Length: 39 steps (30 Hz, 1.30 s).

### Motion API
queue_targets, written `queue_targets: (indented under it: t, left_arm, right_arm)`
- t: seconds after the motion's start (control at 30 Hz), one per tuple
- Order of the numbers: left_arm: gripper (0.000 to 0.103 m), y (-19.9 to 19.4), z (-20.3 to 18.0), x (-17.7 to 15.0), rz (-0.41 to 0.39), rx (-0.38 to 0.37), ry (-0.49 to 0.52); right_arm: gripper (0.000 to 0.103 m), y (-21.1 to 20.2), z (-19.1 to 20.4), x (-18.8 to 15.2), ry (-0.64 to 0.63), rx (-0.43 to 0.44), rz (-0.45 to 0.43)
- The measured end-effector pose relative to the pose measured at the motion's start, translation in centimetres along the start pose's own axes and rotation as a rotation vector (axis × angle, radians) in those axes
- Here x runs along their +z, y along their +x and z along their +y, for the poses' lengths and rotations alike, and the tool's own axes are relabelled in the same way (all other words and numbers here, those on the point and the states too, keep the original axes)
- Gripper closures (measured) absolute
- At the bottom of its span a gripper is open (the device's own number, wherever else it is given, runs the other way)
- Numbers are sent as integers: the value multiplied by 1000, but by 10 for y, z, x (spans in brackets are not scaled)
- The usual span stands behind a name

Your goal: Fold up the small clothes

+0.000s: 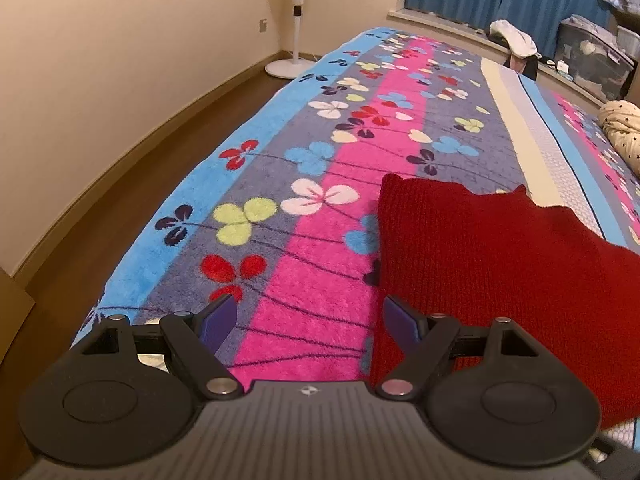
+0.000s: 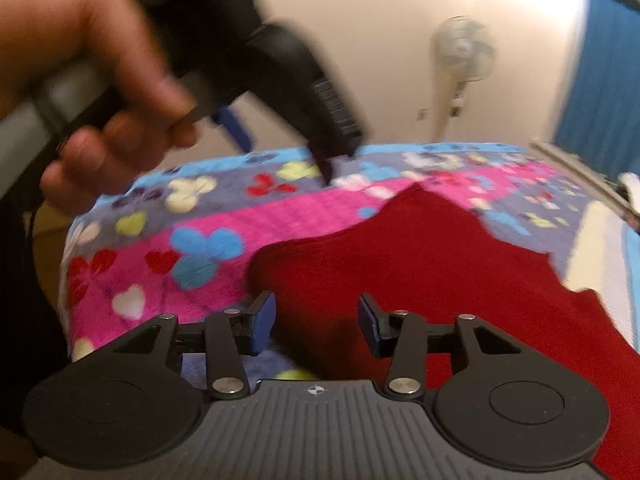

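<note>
Two grippers angled down over red knit garment (image 1: 500, 272), left gripper (image 1: 308, 322) fingers wide apart, right gripper (image 2: 316, 322) fingers parted, empty

No words, brand names or numbers can be read anywhere: the only sign is a small round cross-hair mark printed on the ribbed grey housing of the left claw (image 1: 309, 322) and likewise of the right claw (image 2: 317, 326), and a label on the other device is blurred.
</note>
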State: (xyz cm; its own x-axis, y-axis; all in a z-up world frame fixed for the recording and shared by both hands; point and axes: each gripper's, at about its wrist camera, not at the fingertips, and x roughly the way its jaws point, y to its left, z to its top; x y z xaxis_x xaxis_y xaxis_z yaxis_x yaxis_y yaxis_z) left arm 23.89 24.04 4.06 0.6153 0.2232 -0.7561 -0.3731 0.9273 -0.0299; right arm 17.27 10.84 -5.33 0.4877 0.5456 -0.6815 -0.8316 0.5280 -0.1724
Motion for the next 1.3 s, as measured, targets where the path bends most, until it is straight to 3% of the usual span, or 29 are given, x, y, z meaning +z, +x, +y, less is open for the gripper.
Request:
queue_targets:
  t: [0.13, 0.27, 0.33, 0.43, 0.5, 0.67, 0.83, 1.0, 1.07, 1.13, 1.2, 1.23, 1.3]
  left_arm:
    - [18, 6, 6, 6, 15, -14, -55]
    - [18, 17, 3, 13, 47, -37, -47]
    - [18, 24, 0, 18, 67, -73, -30]
    - [18, 37, 5, 27, 113, -159, -63]
    - [17, 51, 14, 34, 155, -216, -135]
    - [16, 86, 16, 44, 279, -360, -228]
    - [16, 118, 2, 48, 365, -504, -248]
    - [17, 145, -13, 52, 399, -539, -227]
    - [23, 151, -15, 55, 396, -571, -248]
    - [46, 156, -21, 57, 406, -590, -237]
    - [58, 155, -27, 58, 405, -600, -206]
    - [69, 153, -29, 59, 393, -600, -192]
    - [76, 148, -27, 60, 370, -616, -185]
  right_arm:
    - [50, 19, 18, -5, -169, -40, 16]
    - [50, 37, 29, -10, -315, -126, 33]
    - [60, 37, 31, -5, -352, -139, 35]
    - [79, 33, 28, 0, -348, -121, 24]
    - [85, 27, 25, 4, -343, -127, -5]
    - [87, 0, 10, 19, -257, -136, -94]
    - [88, -13, 6, 21, -256, -140, -112]
    - [88, -14, 9, 17, -271, -135, -109]
    - [88, -15, 8, 17, -266, -135, -116]
    - [88, -18, 6, 18, -251, -134, -124]
    - [88, -18, 4, 18, -232, -128, -128]
    - [88, -18, 3, 18, -223, -123, -129]
    - [88, -17, 1, 19, -217, -121, -140]
